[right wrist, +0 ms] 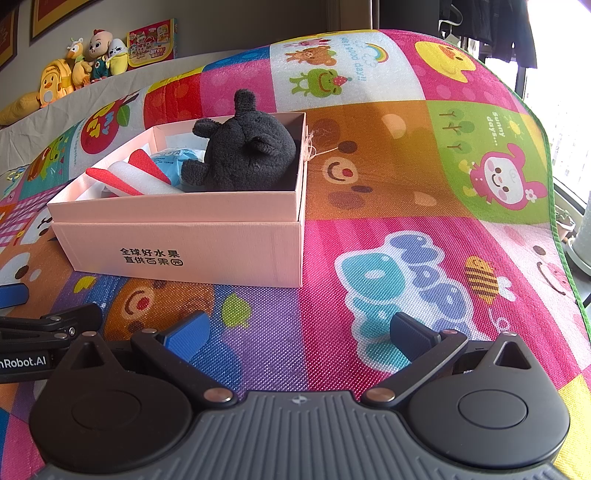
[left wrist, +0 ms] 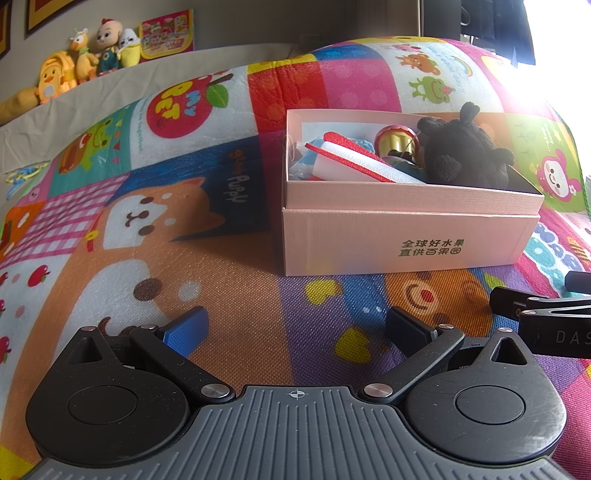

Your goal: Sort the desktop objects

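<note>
Ahead of my left jaws (left wrist: 295, 325) and a little to their right stands the pink box (left wrist: 406, 236), sitting in its own lid on the colourful mat (left wrist: 240, 295). Seen from my right jaws (right wrist: 299, 332), the same box (right wrist: 184, 251) is ahead and to their left. Inside it lies a dark plush toy (right wrist: 245, 155) against the right wall, with one ear rising above the rim. Beside the plush there is a white foam piece with red edges (right wrist: 129, 173), a blue packet (right wrist: 177, 158) and, seen only from the left side, a shiny red and gold round thing (left wrist: 395, 140) (I cannot tell what it is).

Both my jaws are wide open and hold nothing; only bare mat lies between the fingers. The two grippers rest near each other, side by side, in front of the box.

Far beyond the box, a row of yellow stuffed toys (left wrist: 85, 59) and a picture book (left wrist: 166, 35) stand along the wall. Nothing stands between my jaws and the box.
</note>
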### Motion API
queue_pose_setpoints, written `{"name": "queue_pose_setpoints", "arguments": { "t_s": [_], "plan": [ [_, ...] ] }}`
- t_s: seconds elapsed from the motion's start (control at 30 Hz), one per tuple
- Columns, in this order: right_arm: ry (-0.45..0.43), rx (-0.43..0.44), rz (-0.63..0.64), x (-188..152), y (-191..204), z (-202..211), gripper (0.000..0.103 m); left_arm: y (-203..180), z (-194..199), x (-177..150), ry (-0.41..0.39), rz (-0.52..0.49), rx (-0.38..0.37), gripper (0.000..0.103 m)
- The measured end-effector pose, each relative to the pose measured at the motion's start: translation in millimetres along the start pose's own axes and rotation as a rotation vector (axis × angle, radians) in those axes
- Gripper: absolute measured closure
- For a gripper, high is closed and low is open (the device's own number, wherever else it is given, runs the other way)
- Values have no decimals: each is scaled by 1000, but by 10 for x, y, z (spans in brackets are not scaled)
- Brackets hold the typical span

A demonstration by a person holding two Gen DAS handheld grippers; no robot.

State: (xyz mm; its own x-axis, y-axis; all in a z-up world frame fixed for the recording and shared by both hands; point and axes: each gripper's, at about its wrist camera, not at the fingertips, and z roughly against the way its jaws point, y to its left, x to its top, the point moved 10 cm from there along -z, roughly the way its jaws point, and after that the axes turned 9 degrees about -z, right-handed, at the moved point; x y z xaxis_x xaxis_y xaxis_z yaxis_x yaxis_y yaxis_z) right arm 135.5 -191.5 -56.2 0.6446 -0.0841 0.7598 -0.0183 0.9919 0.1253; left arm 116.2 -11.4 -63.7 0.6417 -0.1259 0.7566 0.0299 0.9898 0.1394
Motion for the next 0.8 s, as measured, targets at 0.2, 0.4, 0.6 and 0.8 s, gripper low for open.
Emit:
{"name": "queue_pose_setpoints", "arguments": {
  "t_s": [0.2, 0.4, 0.6, 0.8],
  "plan": [
    [0, 0, 0, 0, 0, 0, 0, 0, 0, 0, 0, 0, 0, 0],
    [0, 0, 0, 0, 1, 0, 0, 2, -3, 1, 0, -1, 1, 0],
    [0, 0, 0, -1, 1, 1, 0, 8, -3, -1, 0, 1, -1, 0],
    [0, 0, 0, -2, 0, 2, 0, -4, 4, 3, 11, -6, -6, 0]
  ]
}}
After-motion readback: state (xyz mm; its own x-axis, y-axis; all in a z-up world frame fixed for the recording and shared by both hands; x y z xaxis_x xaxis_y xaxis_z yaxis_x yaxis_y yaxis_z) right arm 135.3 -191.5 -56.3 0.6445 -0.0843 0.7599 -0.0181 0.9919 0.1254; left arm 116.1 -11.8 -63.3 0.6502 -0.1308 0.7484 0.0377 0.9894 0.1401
